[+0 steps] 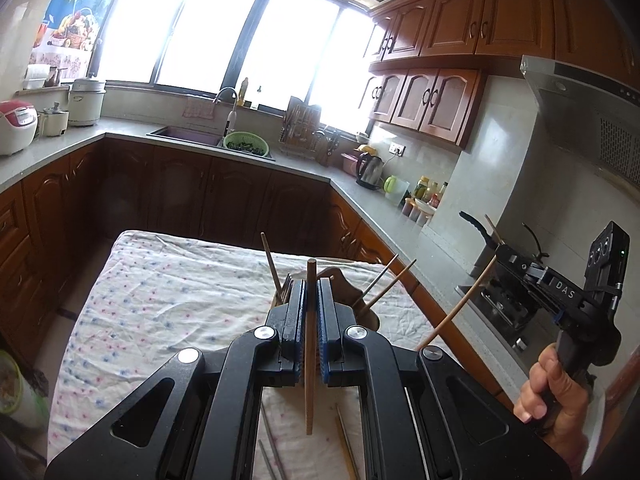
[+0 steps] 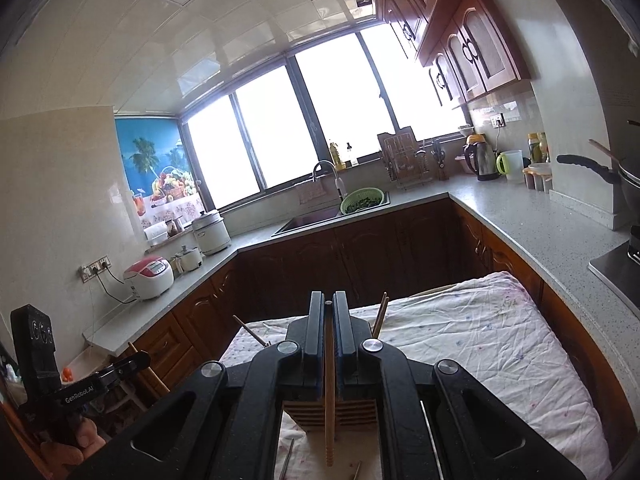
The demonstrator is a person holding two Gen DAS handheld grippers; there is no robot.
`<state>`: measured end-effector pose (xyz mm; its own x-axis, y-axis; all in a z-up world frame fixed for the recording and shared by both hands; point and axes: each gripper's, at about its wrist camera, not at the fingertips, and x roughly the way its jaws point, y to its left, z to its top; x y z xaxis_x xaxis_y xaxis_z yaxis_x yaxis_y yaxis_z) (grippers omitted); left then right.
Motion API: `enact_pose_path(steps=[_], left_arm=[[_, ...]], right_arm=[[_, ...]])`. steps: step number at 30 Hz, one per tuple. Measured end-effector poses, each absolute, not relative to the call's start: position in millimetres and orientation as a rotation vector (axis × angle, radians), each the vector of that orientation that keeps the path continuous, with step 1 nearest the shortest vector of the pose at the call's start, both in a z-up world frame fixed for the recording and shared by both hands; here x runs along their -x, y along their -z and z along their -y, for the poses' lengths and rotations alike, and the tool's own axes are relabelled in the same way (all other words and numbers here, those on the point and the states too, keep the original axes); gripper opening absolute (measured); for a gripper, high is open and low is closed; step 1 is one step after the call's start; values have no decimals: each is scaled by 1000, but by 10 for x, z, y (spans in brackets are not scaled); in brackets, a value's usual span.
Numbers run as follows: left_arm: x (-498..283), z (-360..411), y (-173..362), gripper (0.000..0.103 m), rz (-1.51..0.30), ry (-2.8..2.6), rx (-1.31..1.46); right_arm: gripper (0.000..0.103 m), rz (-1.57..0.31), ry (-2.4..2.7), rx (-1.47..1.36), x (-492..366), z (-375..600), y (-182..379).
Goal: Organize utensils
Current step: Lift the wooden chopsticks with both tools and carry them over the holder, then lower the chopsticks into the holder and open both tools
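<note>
Above a bench draped in a white dotted cloth (image 1: 168, 300), the left claw (image 1: 311, 292) clamps a dark brown wooden chopstick (image 1: 310, 344) upright between its pads, while the right claw (image 2: 329, 312) pinches a lighter ridged wooden chopstick (image 2: 329, 400) over a slatted wooden utensil holder (image 2: 360, 410).

Blown-out window (image 1: 248, 36) backlight; fisheye-warped, dark corners.
</note>
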<state>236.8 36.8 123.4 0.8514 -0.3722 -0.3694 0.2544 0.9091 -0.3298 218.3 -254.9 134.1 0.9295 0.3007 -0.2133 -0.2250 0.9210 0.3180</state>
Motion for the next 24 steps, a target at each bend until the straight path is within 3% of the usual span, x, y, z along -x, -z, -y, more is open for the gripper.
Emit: enact_pose_path(steps=[14, 24], left_arm=[[-2899, -475, -1557, 5, -305, 273, 373], [-3193, -483, -1198, 5, -272, 182, 438]], right_arm=[[4, -160, -212, -323, -2642, 2653, -1619], [4, -195, -176, -340, -2936, 2694, -1241]])
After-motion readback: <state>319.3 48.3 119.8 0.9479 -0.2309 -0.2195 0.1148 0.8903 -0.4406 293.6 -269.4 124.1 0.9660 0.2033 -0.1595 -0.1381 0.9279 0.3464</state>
